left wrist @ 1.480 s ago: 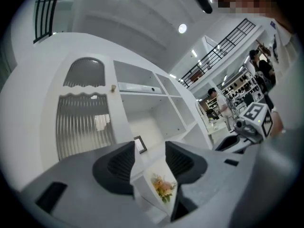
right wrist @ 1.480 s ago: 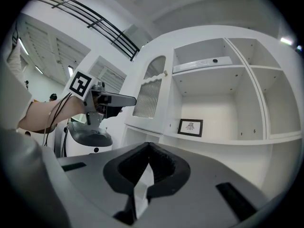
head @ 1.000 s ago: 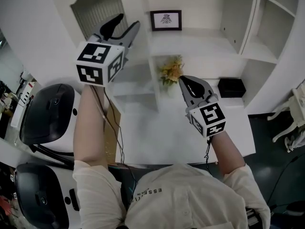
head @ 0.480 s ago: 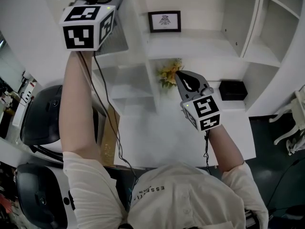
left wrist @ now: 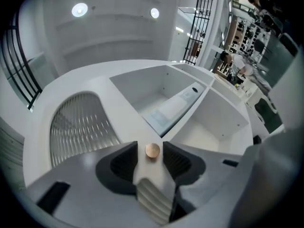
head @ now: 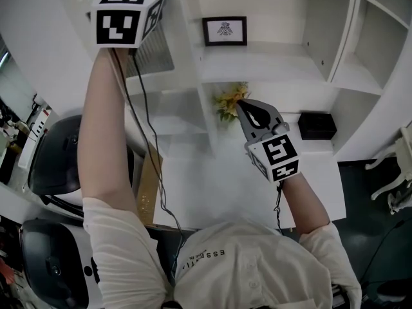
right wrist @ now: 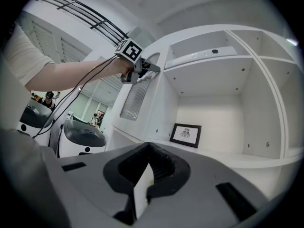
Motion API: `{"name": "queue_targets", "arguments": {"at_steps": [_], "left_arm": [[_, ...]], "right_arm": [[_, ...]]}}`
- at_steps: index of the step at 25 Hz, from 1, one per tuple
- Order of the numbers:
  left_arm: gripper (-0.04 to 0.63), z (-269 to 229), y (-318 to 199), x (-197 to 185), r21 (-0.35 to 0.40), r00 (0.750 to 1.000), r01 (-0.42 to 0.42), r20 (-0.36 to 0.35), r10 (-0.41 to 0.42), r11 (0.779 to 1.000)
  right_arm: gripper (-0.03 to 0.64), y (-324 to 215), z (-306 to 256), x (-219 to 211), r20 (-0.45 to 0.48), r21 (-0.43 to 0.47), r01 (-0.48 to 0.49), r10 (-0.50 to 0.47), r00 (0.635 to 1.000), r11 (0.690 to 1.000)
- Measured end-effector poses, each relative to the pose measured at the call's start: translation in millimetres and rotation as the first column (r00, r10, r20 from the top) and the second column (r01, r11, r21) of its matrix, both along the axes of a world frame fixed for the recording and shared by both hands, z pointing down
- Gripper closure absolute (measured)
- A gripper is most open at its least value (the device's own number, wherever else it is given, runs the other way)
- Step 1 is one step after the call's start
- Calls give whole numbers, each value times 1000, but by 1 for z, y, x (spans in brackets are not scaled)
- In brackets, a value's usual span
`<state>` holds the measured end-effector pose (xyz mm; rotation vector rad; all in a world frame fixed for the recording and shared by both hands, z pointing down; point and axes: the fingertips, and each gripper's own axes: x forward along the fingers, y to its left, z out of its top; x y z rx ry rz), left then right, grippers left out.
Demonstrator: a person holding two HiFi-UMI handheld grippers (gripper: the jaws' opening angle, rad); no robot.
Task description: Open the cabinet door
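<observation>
The white cabinet door (head: 153,51) with a ribbed arched glass panel (left wrist: 80,127) stands at the upper left of the shelf unit. Its small copper knob (left wrist: 152,150) sits between the jaws of my left gripper (left wrist: 150,147). Those jaws are closing, with narrow gaps still showing on both sides of the knob. In the head view only that gripper's marker cube (head: 125,18) shows; its jaws are cut off by the top edge. The right gripper view shows my left gripper (right wrist: 153,69) at the door (right wrist: 135,99). My right gripper (head: 242,106) hangs shut and empty in front of the shelves.
Open white shelves hold a framed picture (head: 224,29), yellow flowers (head: 230,99) and a black box (head: 317,126). A white table (head: 212,185) lies below. Black-and-white machines (head: 64,153) stand at the left, with a cable hanging from my left arm.
My left arm has risen along the door, and its jaws have gone past the head view's top edge. The right gripper has stayed almost still.
</observation>
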<state>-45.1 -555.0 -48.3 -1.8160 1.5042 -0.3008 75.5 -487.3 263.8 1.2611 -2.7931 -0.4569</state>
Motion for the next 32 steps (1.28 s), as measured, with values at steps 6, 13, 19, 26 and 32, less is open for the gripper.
{"name": "queue_targets", "arguments": {"at_steps": [6, 13, 19, 26, 32], "left_arm": [[503, 0, -1, 4, 38, 999, -37, -38, 39, 999], [506, -2, 0, 3, 13, 998, -54, -30, 55, 998], [508, 1, 16, 1, 6, 993, -113, -26, 113, 994], [508, 1, 42, -1, -1, 976, -215, -10, 215, 977], [508, 0, 63, -3, -12, 953, -302, -13, 302, 953]], "right_arm": [[601, -4, 6, 5, 0, -12, 1, -1, 1000, 1000], [601, 2, 14, 5, 6, -25, 3, -3, 1000, 1000], [601, 12, 16, -4, -7, -30, -5, 5, 1000, 1000], [602, 32, 13, -30, -12, -26, -20, 20, 1000, 999], [601, 43, 17, -45, 2, -47, -69, 69, 998, 997]]}}
